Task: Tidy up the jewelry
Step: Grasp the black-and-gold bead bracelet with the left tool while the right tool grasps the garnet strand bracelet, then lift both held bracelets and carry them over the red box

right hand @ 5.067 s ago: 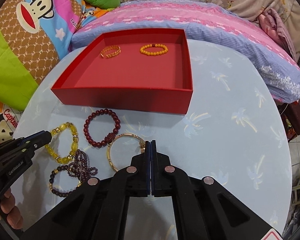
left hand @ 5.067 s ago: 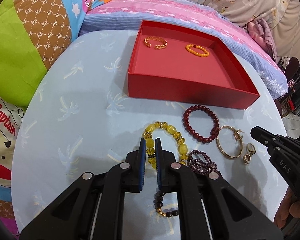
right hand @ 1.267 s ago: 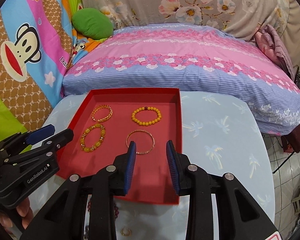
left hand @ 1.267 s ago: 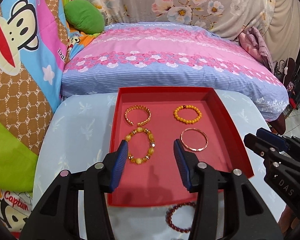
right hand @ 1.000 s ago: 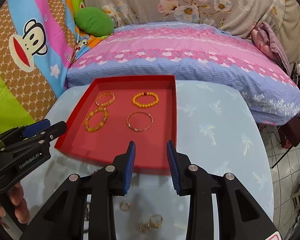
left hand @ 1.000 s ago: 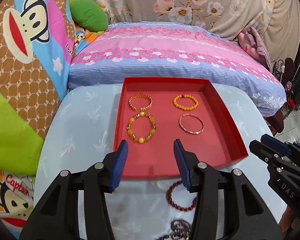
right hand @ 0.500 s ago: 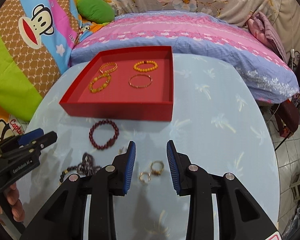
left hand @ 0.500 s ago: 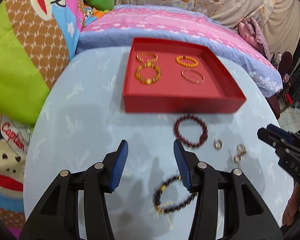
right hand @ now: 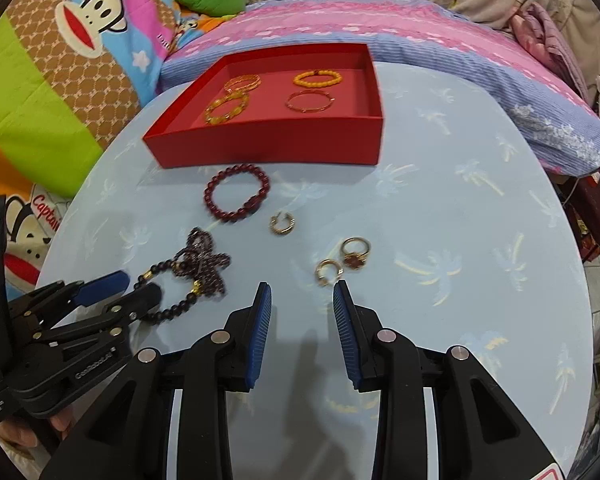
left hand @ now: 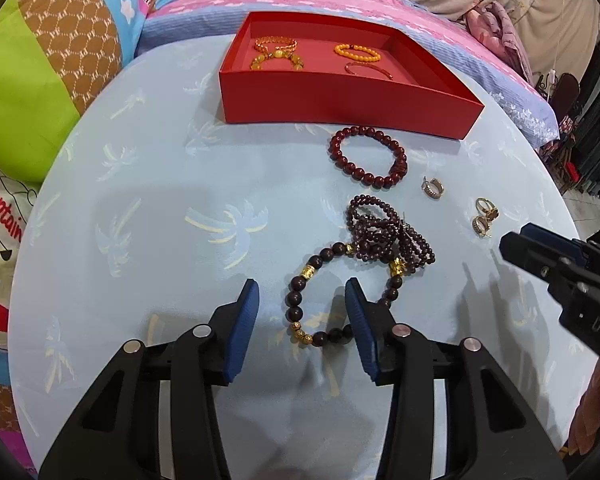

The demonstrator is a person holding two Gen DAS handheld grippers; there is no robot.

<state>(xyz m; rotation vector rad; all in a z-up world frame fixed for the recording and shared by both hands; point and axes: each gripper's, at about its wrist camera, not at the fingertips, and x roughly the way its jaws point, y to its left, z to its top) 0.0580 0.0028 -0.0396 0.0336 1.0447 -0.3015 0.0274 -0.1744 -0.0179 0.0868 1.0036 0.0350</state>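
Lying between the parted left claw [left hand: 302, 298] tips: dark bead bracelet [left hand: 332, 292].

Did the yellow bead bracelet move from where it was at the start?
Yes. The yellow bead bracelet left the table and now lies inside the red tray, beside the other bracelets.

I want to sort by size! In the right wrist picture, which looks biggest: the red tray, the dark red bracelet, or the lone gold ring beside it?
1. red tray
2. dark red bracelet
3. lone gold ring
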